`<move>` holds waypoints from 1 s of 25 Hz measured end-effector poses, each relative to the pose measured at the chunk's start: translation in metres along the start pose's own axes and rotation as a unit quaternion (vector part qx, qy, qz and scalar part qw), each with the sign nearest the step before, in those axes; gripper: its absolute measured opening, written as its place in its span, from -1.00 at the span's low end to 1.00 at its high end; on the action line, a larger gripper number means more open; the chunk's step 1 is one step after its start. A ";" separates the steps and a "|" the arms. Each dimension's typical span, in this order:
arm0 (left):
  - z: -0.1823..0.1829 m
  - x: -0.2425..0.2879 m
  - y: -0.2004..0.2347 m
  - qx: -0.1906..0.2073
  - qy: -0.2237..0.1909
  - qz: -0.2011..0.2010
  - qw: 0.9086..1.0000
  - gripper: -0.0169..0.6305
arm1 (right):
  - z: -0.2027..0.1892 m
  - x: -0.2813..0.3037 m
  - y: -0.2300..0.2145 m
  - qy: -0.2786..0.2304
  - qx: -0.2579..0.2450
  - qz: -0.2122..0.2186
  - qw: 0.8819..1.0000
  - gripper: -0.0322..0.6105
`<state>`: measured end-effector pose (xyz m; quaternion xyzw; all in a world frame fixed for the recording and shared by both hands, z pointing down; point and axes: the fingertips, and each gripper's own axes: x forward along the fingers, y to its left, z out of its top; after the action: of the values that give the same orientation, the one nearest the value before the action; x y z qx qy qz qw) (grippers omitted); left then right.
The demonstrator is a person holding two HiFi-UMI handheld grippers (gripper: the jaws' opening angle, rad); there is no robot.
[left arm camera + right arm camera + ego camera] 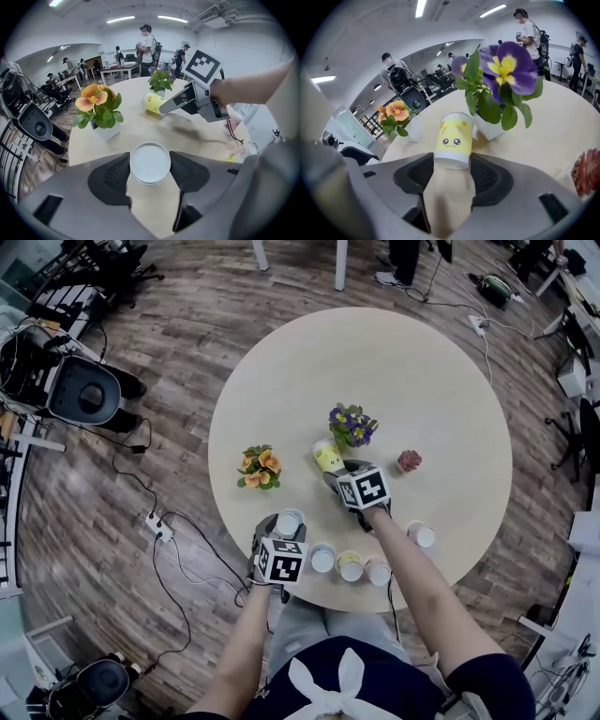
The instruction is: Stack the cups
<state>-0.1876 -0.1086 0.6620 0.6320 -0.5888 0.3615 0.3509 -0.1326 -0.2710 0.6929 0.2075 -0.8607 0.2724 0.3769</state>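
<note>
The yellow cup [452, 138] is caught only at the tips of your right tongs [452, 165], with the pads touching both its sides. With so little hold, it may slip and roll against the purple flower pot [487, 129] beside it. Your left tongs [150, 174] grip the white cup [150, 159], upright on the table [140, 131].

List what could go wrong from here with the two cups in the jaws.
1. The jaws of the right gripper catch only the near end of the yellow cup; it may slip or pivot out.
2. The purple flower pot stands right beside that cup; lifting could knock it.
3. The left gripper holds the white cup near the row of cups at the table edge; a careless swing might push one off.
</note>
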 end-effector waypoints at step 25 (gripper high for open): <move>0.025 -0.053 -0.004 0.008 -0.064 0.003 0.998 -0.10 | -0.032 -0.172 0.015 -0.103 -0.027 -0.048 0.993 -0.12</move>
<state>-0.1846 -0.1039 0.6038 0.6549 -0.6089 0.3259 0.3068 -0.0157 -0.2136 0.5752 0.2652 -0.8912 0.2074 0.3042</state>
